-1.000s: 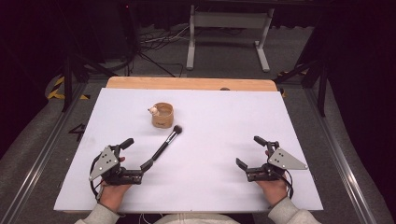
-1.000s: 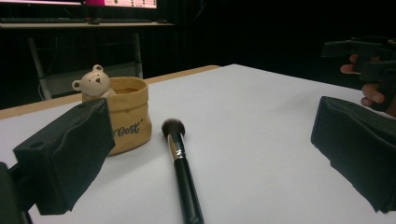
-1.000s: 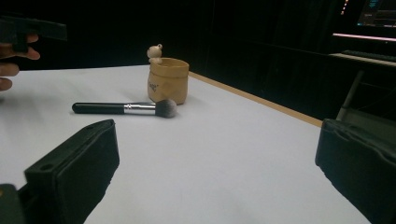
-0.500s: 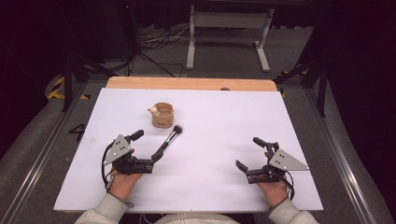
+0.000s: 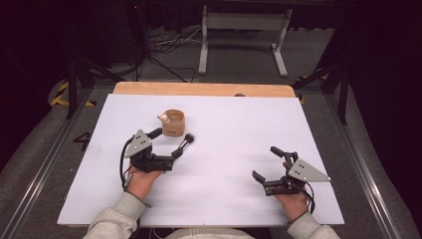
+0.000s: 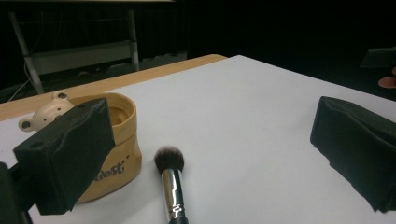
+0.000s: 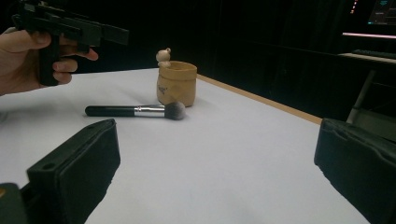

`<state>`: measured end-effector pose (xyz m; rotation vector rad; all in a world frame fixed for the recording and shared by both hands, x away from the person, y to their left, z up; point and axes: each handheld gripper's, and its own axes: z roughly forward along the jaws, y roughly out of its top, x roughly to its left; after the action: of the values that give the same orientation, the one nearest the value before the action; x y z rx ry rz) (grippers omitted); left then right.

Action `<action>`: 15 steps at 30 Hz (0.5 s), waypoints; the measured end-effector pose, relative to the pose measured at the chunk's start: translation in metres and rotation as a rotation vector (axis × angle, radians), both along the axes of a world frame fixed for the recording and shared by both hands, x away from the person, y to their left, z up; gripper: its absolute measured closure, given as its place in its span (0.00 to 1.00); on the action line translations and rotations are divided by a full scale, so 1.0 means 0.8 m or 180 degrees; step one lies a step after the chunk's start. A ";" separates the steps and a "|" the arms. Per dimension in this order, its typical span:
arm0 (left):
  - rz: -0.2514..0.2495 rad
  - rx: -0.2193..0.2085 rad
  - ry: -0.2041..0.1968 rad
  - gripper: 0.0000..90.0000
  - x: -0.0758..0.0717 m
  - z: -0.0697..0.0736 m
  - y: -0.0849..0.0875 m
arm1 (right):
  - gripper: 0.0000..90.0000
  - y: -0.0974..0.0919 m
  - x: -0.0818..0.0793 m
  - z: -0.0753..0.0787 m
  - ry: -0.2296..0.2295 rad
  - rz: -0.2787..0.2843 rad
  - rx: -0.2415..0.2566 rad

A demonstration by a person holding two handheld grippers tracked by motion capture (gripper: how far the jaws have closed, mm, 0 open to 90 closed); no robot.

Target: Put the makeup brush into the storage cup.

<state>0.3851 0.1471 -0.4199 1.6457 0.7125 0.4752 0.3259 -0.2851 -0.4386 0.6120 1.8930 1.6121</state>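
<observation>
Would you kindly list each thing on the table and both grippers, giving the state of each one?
Makeup brush: lying flat on the table, bristles toward the cup, not gripped.
Cup: upright, open at the top, a small bear figure on its rim.
Left gripper: open, jaws to either side of the brush handle, above it.
Right gripper: open, holding nothing, apart from the brush and cup.
Table: white top, flat.

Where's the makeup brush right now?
In the high view the makeup brush lies flat on the white table, left of centre, just right of the tan cup. The open left gripper straddles its handle; bristles point toward the cup's side.
</observation>
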 end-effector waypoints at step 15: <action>-0.0106 0.0170 0.0217 0.00 0.021 0.017 -0.009 | 0.02 -0.003 -0.001 0.000 0.0027 0.0031 0.0052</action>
<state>0.4018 0.1398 -0.4066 1.7279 0.7272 0.4190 0.3254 -0.2872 -0.4385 0.6182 1.8935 1.6351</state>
